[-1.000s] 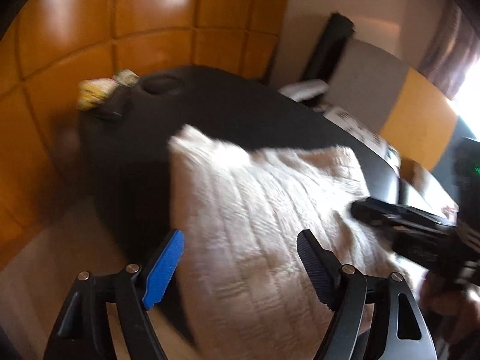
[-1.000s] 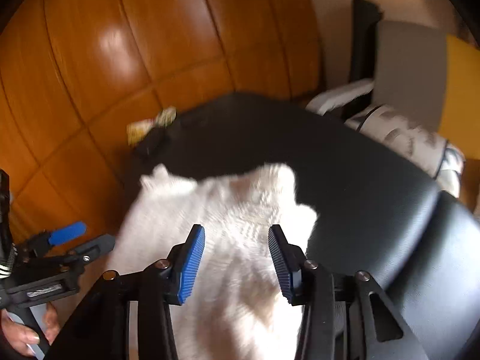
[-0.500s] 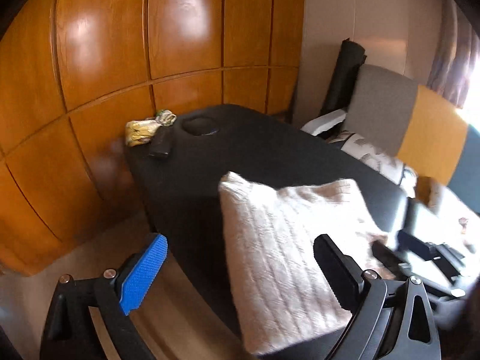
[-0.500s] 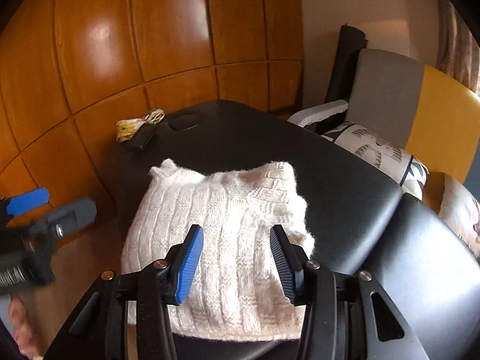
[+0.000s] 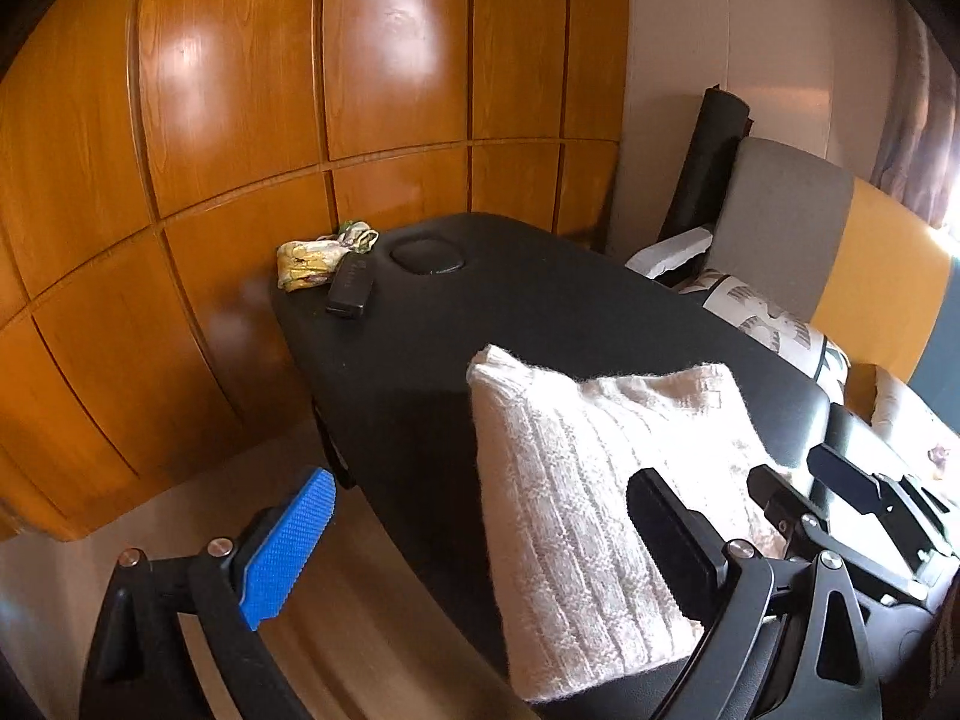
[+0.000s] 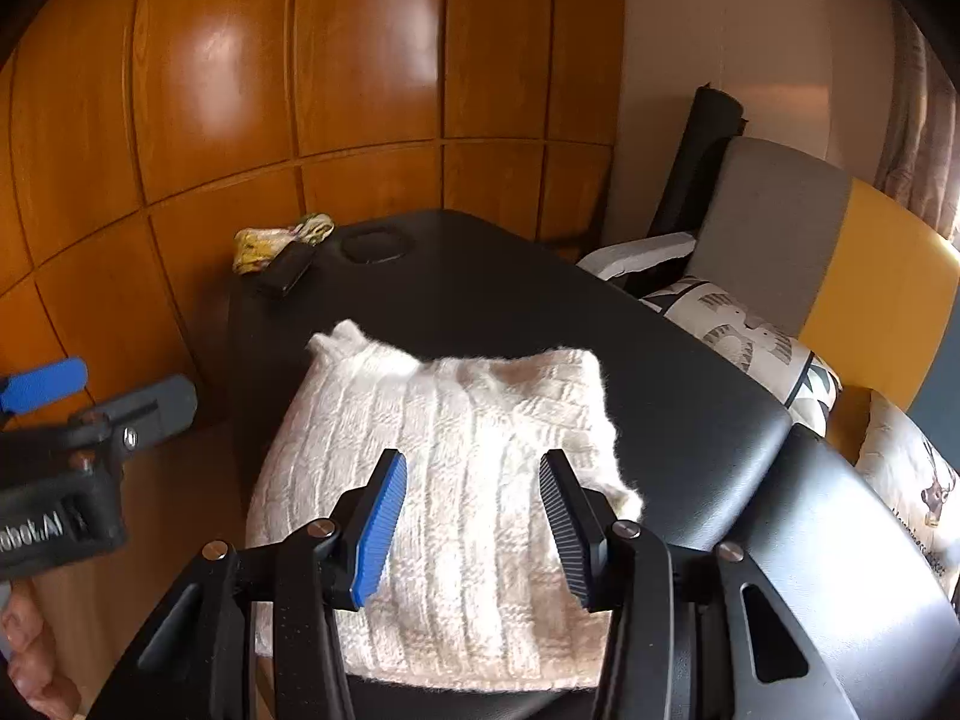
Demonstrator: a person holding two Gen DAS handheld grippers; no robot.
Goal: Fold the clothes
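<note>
A white knit sweater (image 5: 588,480) lies folded into a rectangle on the black padded table (image 5: 480,312), near its front-left edge. My left gripper (image 5: 480,498) is open wide, held back off the table's left side, with nothing between its fingers. In the right wrist view the sweater (image 6: 456,420) sits just beyond my right gripper (image 6: 473,480), which hovers open above its near edge and holds nothing. The left gripper (image 6: 90,414) also shows at the left of that view, with part of a hand (image 6: 24,630) below it.
At the table's far corner lie a black case (image 5: 351,288), a yellow cloth bundle (image 5: 309,261) and a round recess (image 5: 427,255). Wooden wall panels (image 5: 240,120) stand behind. A grey and yellow armchair (image 5: 780,210) with a printed cushion (image 5: 774,324) stands to the right.
Both grippers have drawn back and up from the sweater. The left jaws have spread wider. The sweater now lies still, folded on the table.
</note>
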